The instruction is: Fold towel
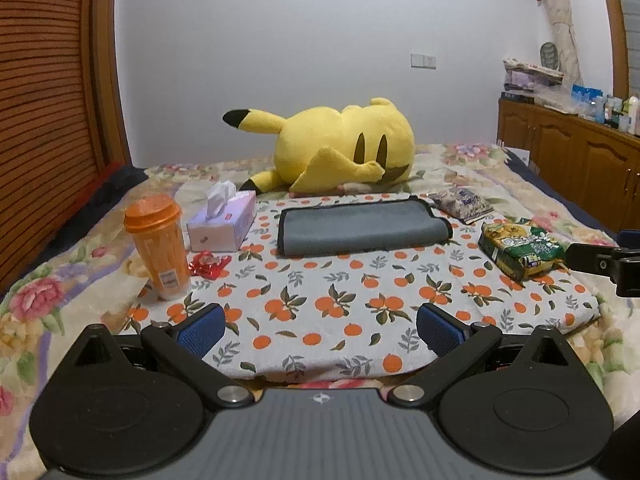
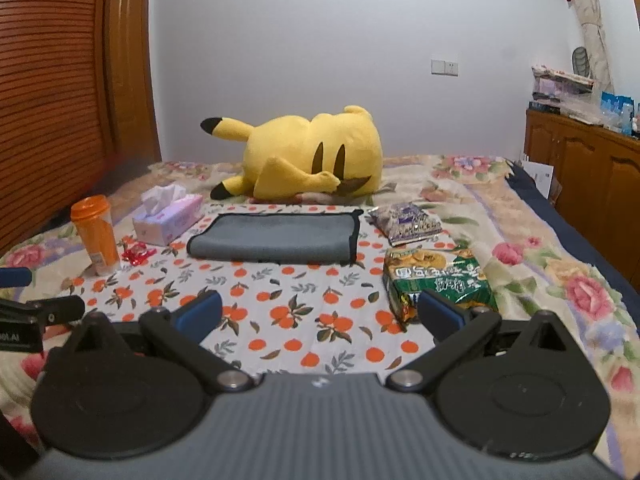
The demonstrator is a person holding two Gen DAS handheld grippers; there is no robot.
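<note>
Both my claws, left (image 1: 320, 326) and right (image 2: 320, 314), hang spread and empty near me; the towel (image 1: 362, 230) lies folded far across the bed (image 1: 320, 304). Next: reach in, pinch its near edge.

Cabinet clutter (image 1: 608, 106) (labels unreadable), edge-cropped

Each tool (image 1: 320, 326) (image 2: 320, 314) has black linkage arms, silver pivot screws, blue ribbed fingertip pads and a grey ridged body.

Left tool (image 1: 320, 330) agape, empty; right tool (image 2: 320, 314) likewise, level.
</note>
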